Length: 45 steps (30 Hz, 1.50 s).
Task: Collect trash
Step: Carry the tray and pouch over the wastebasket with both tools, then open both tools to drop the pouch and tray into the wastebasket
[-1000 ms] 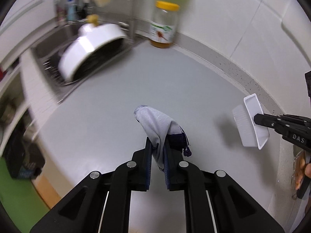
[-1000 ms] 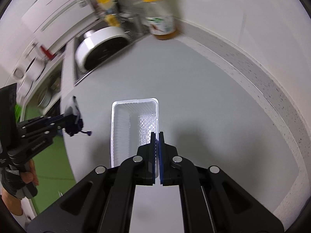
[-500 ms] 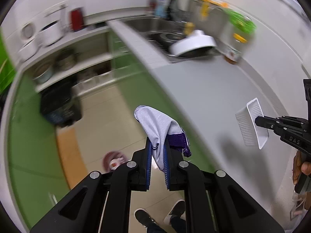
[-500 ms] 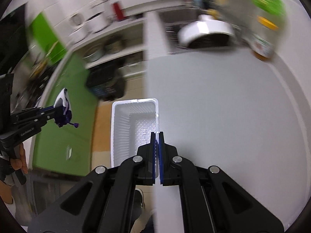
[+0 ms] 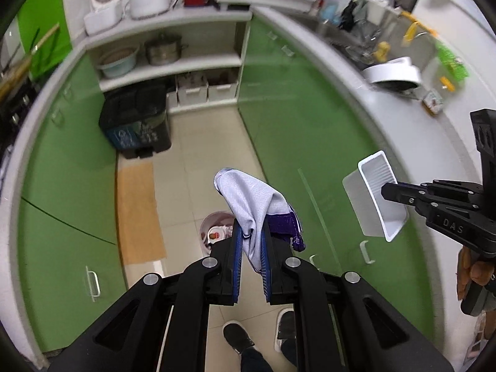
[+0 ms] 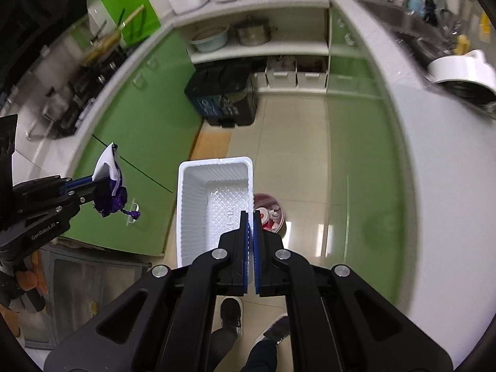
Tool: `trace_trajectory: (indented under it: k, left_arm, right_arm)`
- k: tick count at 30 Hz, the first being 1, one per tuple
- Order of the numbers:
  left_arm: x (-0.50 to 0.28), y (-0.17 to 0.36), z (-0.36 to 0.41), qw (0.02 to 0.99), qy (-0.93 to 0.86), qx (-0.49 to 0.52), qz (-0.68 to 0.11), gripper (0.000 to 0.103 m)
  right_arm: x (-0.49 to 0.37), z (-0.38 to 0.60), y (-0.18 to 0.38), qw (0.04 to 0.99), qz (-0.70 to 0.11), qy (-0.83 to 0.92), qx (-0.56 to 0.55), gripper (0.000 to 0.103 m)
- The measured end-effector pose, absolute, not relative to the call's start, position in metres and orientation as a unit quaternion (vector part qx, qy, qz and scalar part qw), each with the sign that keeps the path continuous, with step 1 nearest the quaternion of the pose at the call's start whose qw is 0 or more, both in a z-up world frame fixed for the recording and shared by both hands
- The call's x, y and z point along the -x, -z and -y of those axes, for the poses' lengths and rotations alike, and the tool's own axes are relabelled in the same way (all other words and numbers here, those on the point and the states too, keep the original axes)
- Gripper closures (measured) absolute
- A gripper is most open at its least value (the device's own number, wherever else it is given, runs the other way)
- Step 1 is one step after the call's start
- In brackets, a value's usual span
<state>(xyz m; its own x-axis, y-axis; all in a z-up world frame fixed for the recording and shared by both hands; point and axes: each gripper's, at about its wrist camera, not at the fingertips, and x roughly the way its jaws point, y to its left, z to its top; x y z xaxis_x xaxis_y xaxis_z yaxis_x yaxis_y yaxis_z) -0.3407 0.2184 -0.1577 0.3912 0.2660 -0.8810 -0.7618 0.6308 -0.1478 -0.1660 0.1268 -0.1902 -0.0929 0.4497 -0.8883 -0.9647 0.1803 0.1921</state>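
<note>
1. Left gripper (image 5: 249, 245) is clenched on a crumpled pale pouch with purple trim (image 5: 252, 198); the pouch stands up out of the jaws and a purple cord hangs at its right.
2. Right gripper (image 6: 250, 232) is clamped on the right wall of a white plastic tray (image 6: 214, 207); the tray's long axis runs straight ahead, away from the gripper, with its open side toward the camera.
3. Both items hang in the air over the kitchen floor, off the surface (image 6: 440, 167) at the right.
4. A round waste bin (image 5: 217, 232) stands on the floor below. In the left view it sits just left of the fingertips; in the right view it shows just right of the tray.
5. Judgement: the bin lies between the two grippers and about equally near each, so either release needs only a short inward move.
</note>
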Motion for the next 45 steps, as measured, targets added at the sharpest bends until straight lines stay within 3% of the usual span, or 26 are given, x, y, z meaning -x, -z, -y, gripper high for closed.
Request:
trace_trajectory:
  k: [12,18,20,21,22,23,32,43,45]
  left_arm:
    - [0.333,0.45,-0.298,0.767,-0.33,0.319,-0.449,0.091]
    - [0.325,0.555,-0.316,0.766,-0.333,0.32,-0.448,0.09]
    - [0.324,0.578,-0.32,0.764,-0.337,0.322,-0.445,0.076]
    - [0.324,0.586,-0.321,0.765,-0.339,0.319,-0.445,0.052]
    - [0.323,0.591,-0.321,0.765,-0.343,0.315,-0.444,0.017]
    - [0.323,0.598,-0.322,0.767,-0.346,0.311,-0.442,0.009]
    - [0.335,0.619,-0.333,0.751,-0.371,0.332,-0.435,0.007]
    - [0.375,0.593,-0.335,0.752,-0.382,0.348,-0.41,0.007]
    - [0.381,0.589,-0.335,0.752,-0.386,0.347,-0.406,0.007]
  right_arm:
    - [0.151,-0.196,0.47,0.603,-0.477,-0.566,0.298,0.101]
    - [0.137,-0.209,0.56,0.606,-0.471,-0.57,0.295,0.101]
    - [0.137,-0.212,0.585,0.604,-0.468,-0.571,0.299,0.101]
    - [0.137,-0.215,0.593,0.604,-0.468,-0.571,0.3,0.101]
    - [0.136,-0.216,0.602,0.603,-0.469,-0.571,0.301,0.101]
    - [0.136,-0.217,0.61,0.602,-0.469,-0.571,0.302,0.101]
    - [0.141,-0.225,0.636,0.591,-0.471,-0.573,0.315,0.101]
    - [0.172,-0.257,0.654,0.554,-0.475,-0.599,0.33,0.1]
    - [0.177,-0.261,0.657,0.554,-0.473,-0.6,0.33,0.096]
